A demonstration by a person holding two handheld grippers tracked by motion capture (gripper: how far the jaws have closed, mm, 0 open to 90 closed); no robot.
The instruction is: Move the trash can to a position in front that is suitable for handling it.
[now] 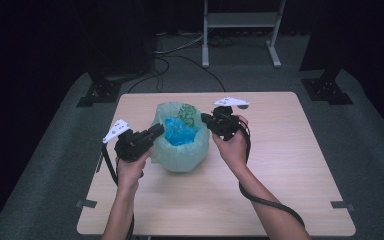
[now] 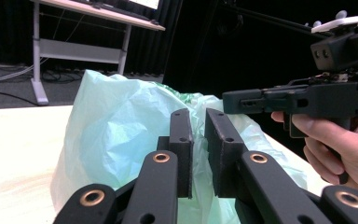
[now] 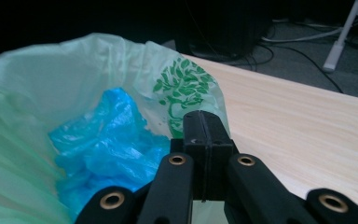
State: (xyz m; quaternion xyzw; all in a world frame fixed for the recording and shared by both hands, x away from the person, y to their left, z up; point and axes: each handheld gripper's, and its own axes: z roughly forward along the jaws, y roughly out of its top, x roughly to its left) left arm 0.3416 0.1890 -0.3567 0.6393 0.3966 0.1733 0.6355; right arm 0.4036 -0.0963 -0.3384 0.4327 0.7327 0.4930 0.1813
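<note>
A pale green plastic bag (image 1: 180, 155) stands open on the wooden table (image 1: 280, 150), with crumpled blue plastic (image 1: 180, 132) inside it. My left gripper (image 1: 157, 130) sits at the bag's left rim. In the left gripper view its jaws (image 2: 199, 121) stand close together with the green bag film (image 2: 112, 126) bunched between them. My right gripper (image 1: 205, 120) is at the bag's right rim. Its jaws (image 3: 205, 119) are pressed together on the bag's edge (image 3: 74, 60), just below a green tree print (image 3: 182, 88). The blue plastic (image 3: 107, 140) lies to their left.
A metal stand (image 1: 240, 20) is on the floor behind the table, with cables (image 1: 180, 55) beside it. Black stand feet (image 1: 100, 92) (image 1: 327, 90) sit off both far corners. Bare tabletop lies to the right of the bag and in front of it.
</note>
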